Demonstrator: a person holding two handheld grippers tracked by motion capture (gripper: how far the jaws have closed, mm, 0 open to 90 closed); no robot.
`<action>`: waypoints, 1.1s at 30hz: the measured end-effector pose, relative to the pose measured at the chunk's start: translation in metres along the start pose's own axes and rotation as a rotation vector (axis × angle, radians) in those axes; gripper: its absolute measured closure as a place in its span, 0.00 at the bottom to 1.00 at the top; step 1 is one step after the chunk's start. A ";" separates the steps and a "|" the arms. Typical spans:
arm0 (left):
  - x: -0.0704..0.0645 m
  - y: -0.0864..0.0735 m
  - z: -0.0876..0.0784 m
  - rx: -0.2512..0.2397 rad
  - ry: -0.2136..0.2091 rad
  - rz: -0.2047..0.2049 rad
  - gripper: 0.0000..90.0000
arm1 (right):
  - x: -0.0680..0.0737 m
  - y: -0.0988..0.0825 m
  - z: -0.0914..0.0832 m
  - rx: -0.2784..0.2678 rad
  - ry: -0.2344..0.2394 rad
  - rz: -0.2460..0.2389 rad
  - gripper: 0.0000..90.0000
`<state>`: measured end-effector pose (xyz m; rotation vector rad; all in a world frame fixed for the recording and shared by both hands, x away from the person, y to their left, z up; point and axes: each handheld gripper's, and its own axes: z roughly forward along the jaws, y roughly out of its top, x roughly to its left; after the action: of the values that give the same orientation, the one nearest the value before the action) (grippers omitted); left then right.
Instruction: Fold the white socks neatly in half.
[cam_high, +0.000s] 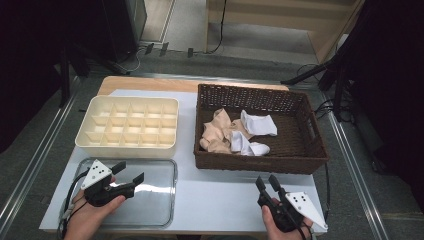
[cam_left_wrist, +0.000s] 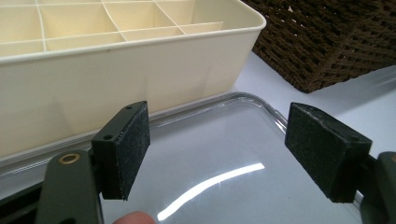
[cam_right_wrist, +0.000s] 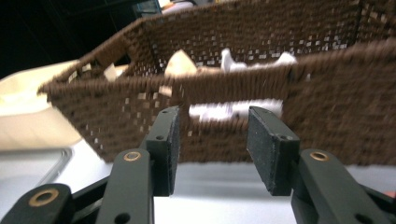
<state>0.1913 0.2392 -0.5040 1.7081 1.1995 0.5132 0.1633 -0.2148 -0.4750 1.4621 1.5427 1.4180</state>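
Both tongs gape empty: left tongs (cam_high: 129, 172) over the clear tray (cam_high: 155, 210), right tongs (cam_high: 267, 182) facing the wicker basket (cam_high: 260, 162) holding socks (cam_high: 258, 123). Reaching low risks snagging its rim.

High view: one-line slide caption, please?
Two open hand-held grippers, left over clear lid, right before wicker basket of socks.
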 end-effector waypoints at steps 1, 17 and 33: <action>0.000 0.000 0.001 -0.001 0.000 0.001 0.26 | -0.001 0.004 0.000 -0.002 0.002 -0.001 0.62; 0.003 -0.005 0.002 -0.004 -0.009 0.002 0.26 | -0.006 0.044 0.028 0.008 0.001 -0.052 0.64; 0.007 -0.006 0.000 -0.012 -0.008 -0.008 0.26 | -0.008 0.069 0.070 0.059 -0.018 -0.095 0.67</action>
<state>0.1917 0.2461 -0.5102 1.6931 1.1949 0.5066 0.2519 -0.2125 -0.4318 1.4117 1.6331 1.3115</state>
